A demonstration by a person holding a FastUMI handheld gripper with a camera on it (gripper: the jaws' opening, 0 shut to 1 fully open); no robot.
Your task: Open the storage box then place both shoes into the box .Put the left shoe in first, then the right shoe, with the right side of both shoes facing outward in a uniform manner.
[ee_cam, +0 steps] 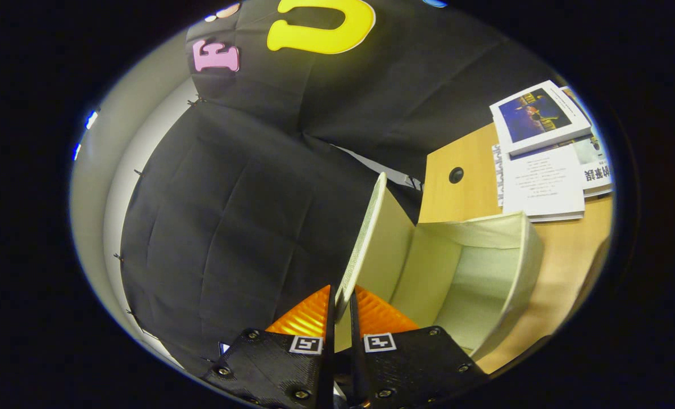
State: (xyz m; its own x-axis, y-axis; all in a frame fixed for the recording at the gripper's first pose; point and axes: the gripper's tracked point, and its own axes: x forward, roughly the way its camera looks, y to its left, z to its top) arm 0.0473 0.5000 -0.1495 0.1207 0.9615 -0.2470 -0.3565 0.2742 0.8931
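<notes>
A staged recording booth, dressed as an office or study corner, is suggested. A black cloth wall (246, 216) is pinned up on the left and far side, with a pale wall (96, 187) seen past its edge. On the right, a wooden desk (462, 199) with a cable hole (456, 175) carries stacked books (541, 147).

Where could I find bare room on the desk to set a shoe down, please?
Bare wood lies between the storage box and the books, around the desk cable hole. The inside of the box is bare too. The book corner is crowded. The hand-held gripper is shut on the raised lid.
</notes>
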